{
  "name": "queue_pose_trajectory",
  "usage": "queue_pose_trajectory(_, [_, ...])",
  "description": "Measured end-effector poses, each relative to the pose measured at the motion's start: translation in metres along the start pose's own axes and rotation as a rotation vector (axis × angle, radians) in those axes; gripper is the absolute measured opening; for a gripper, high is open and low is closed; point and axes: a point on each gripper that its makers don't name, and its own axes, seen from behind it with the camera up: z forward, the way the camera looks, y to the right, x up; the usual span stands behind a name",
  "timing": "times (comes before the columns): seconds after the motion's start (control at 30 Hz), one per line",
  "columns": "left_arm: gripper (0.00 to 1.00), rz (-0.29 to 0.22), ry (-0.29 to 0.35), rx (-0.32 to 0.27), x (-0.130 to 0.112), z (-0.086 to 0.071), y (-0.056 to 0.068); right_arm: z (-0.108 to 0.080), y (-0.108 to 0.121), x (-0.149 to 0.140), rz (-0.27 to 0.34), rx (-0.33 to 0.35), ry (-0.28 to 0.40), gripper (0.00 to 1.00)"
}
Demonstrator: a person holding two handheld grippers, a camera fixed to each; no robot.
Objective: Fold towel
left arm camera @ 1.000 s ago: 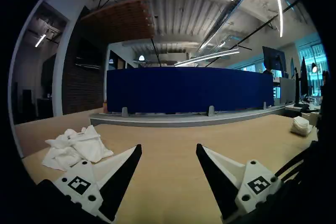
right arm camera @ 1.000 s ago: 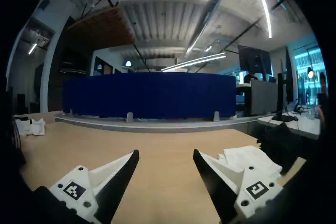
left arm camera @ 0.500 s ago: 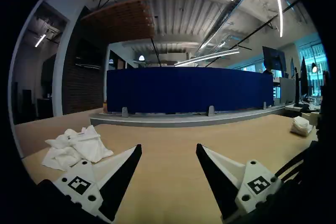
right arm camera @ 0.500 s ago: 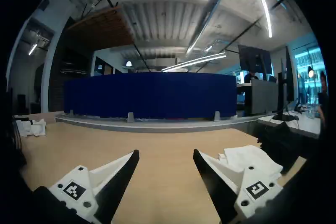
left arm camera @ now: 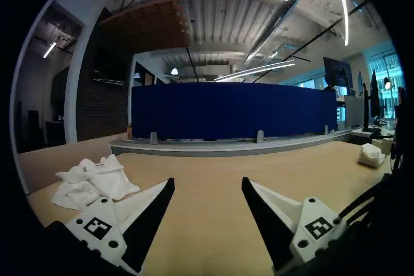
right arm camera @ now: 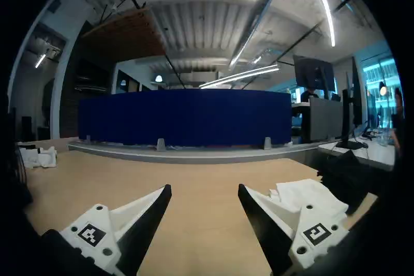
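A crumpled white towel (left arm camera: 93, 180) lies on the wooden table (left arm camera: 217, 172) to the left in the left gripper view, just beyond the left finger. My left gripper (left arm camera: 207, 185) stands open low over the table, with nothing between its fingers. In the right gripper view a stack of folded white towels (right arm camera: 308, 195) rests at the table's right edge, partly behind the right finger. My right gripper (right arm camera: 204, 190) is open too and holds nothing. The crumpled towel (right arm camera: 39, 157) appears small at the far left of that view, and the folded stack (left arm camera: 371, 154) small at the far right of the left gripper view.
A long blue divider panel (left arm camera: 227, 110) on a grey base closes off the far side of the table. Monitors (right arm camera: 313, 76) and another desk stand to the right. A dark object (right arm camera: 352, 175) lies beside the folded stack.
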Motion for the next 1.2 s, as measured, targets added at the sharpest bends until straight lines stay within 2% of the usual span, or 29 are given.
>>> queue_pose_trajectory(1.2, [0.96,-0.002,0.000,0.000,-0.0010,0.0005,-0.0008,-0.0040,0.0003,-0.0011,0.001,0.000,0.000,1.00])
